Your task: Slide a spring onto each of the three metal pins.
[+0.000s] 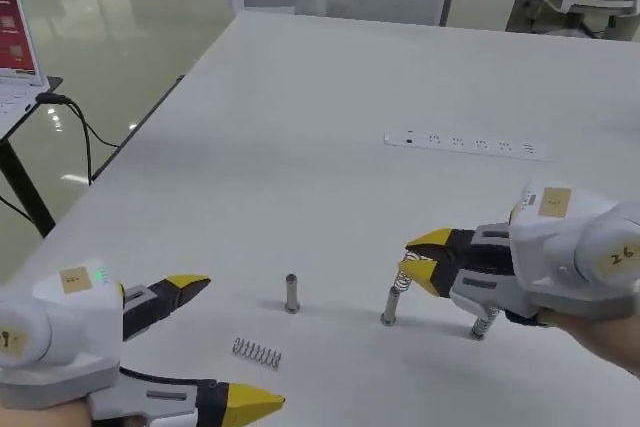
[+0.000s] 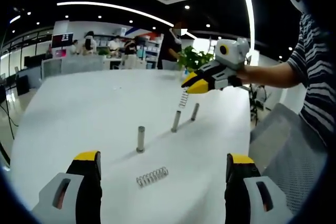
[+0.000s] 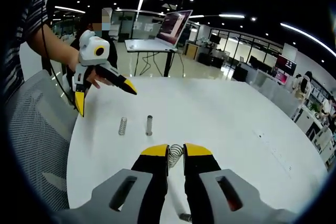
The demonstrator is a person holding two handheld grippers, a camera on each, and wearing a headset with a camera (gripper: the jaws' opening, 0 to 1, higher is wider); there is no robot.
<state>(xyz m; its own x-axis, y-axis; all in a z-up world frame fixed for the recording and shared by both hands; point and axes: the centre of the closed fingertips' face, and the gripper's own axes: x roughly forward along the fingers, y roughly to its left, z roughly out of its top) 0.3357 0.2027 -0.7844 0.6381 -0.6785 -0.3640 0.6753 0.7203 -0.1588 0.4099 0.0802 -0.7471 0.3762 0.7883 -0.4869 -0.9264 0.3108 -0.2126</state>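
The small steel coil spring is clamped between the closed yellow-tipped jaws of the right white-and-black gripper. Its lower end sits at the top of the middle grey metal pin. Whether the first coil is already over the tip cannot be told. In the head view this pin leans toward 1 o'clock.

Procedure for this step, as judged:
1. Bring the spring's axis in line with the pin before pushing.
2. Feed down along the shaft, not across it, since side load would likely tip the pin.
3. Grip lightly so the coils are not crushed.
4. Release once several coils are over the shaft.

From the middle pin, head view:
- 9 o'clock: a bare grey metal pin, upright.
- 8 o'clock: a loose steel spring, flat on the white table.
- 3 o'clock: the third grey pin, which appears to carry coils.
- 8 o'clock, nearer the person: the left white-and-black gripper, jaws wide apart, holding nothing.
- 12 o'clock, well apart: a white power strip.

Markings: the right gripper's round end bears what reads as "26". The tan stickers on both grippers are too small to read.
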